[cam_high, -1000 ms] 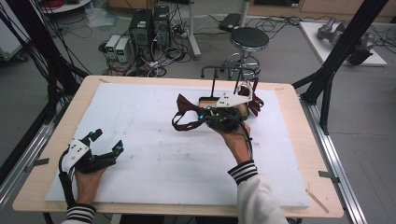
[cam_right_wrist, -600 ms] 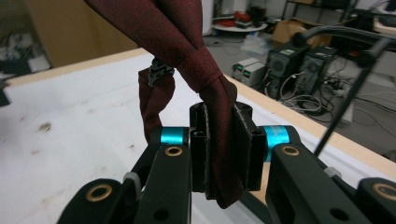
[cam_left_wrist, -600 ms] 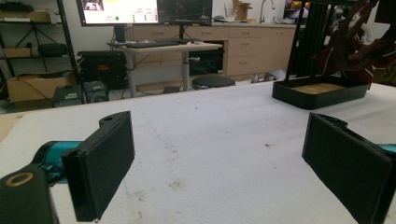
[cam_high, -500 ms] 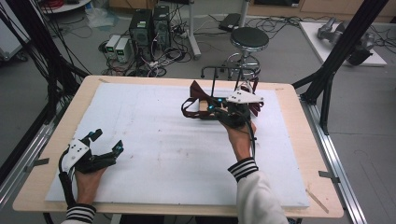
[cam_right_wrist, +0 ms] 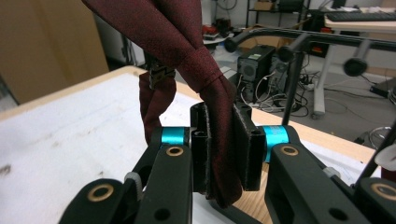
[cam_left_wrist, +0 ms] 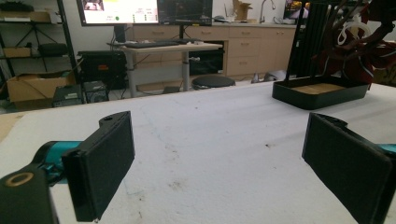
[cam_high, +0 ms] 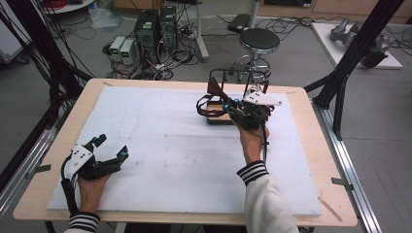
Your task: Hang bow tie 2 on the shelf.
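My right gripper [cam_high: 228,106] is shut on a dark red tie [cam_high: 214,90], held just above a black stand with a wooden base [cam_high: 217,119] at the far right of the white mat. In the right gripper view the knotted tie [cam_right_wrist: 187,44] rises from between the gripper's [cam_right_wrist: 223,140] pressed pads, and a loop with a small clasp hangs to its left. The stand's black top bar [cam_right_wrist: 303,35] runs behind it. My left gripper [cam_high: 111,149] rests on the mat at the near left. It [cam_left_wrist: 215,154] stands open with nothing between its pads.
A white foam mat [cam_high: 160,145] covers the wooden table [cam_high: 311,145]. The stand's black tray [cam_left_wrist: 317,93] shows far right in the left gripper view. Beyond the table are a round stool [cam_high: 260,41], computer cases [cam_high: 155,24] and cables on the floor.
My right gripper has carried the tie to the right and farther back, over the stand. The left gripper has stayed where it was.
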Demonstrator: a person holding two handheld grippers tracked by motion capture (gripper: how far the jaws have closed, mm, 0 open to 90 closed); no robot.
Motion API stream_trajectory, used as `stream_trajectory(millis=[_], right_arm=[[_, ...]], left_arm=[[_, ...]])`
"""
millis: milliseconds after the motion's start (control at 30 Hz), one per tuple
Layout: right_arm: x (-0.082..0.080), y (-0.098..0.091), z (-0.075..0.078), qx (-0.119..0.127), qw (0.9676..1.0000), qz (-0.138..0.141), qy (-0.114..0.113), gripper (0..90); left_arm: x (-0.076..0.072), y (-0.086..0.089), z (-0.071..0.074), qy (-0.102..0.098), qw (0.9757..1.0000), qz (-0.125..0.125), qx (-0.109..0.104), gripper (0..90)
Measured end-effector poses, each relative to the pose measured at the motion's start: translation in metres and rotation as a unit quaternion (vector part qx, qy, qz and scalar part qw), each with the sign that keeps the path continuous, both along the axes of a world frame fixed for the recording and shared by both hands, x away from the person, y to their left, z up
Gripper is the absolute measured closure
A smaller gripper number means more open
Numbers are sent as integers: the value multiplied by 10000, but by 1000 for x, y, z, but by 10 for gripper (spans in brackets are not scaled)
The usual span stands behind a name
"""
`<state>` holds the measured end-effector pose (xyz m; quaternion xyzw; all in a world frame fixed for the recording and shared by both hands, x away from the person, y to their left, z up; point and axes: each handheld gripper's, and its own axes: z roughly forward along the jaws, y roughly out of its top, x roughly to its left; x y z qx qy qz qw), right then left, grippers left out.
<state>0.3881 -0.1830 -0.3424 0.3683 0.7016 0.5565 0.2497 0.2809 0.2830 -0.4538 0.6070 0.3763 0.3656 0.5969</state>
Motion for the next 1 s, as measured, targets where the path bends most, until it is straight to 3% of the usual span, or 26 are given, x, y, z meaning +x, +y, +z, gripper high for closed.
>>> stream_trajectory(millis=[333,733,1000], right_arm=[[8,-8,-5,464,9983,-366,15,799],[18,-10,-4,532,9964,-648,-88,804],[26,-10,0,705,9943,-798,-78,804]], left_arm=[[0,0,0,8,10000,-3,-1,97],[0,0,0,19,10000,-8,3,97],[0,0,0,24,10000,-9,7,97]])
